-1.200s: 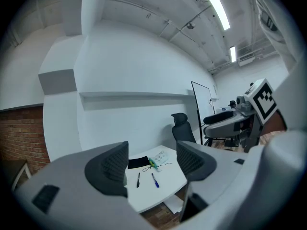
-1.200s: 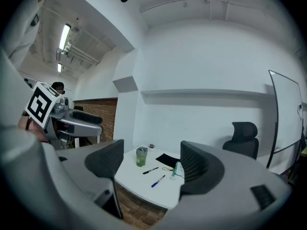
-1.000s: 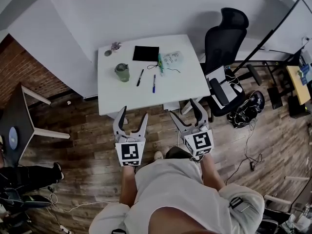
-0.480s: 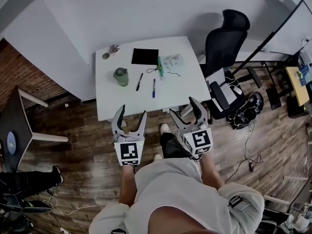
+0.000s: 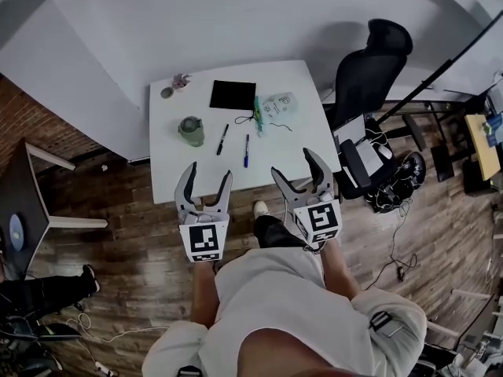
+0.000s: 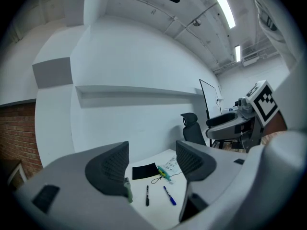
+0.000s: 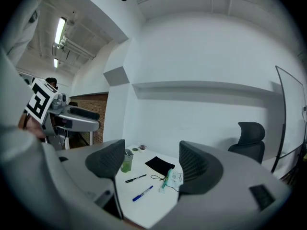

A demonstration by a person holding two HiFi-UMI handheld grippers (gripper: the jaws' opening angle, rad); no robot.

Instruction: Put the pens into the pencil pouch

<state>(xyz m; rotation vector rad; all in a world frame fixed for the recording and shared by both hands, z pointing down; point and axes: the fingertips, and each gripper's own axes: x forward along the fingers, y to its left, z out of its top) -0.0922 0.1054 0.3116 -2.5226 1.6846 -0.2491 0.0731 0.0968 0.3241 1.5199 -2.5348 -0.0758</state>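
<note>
On a white table point(image 5: 283, 144) lie a black pen point(image 5: 222, 140) and a blue pen point(image 5: 246, 151), side by side near the middle. A flat black pencil pouch point(image 5: 233, 95) rests at the far edge behind them. My left gripper point(image 5: 203, 183) is open and hangs over the table's near edge, empty. My right gripper point(image 5: 299, 166) is open too, near the front right corner, holding nothing. The left gripper view has the black pen point(image 6: 147, 195), the blue pen point(image 6: 169, 196) and the pouch point(image 6: 144, 171) between the jaws. The right gripper view shows the black pen point(image 7: 135, 178), blue pen point(image 7: 143, 193) and pouch point(image 7: 159, 165).
A green lidded cup point(image 5: 191, 129) stands left of the pens. A green lanyard with a clear badge sleeve point(image 5: 277, 106) lies right of the pouch. Two small items point(image 5: 174, 85) sit at the far left corner. A black office chair point(image 5: 369, 77) stands right of the table.
Both grippers have moved forward toward the table and now reach its near edge; the table looks closer. Nothing on the table has moved.
</note>
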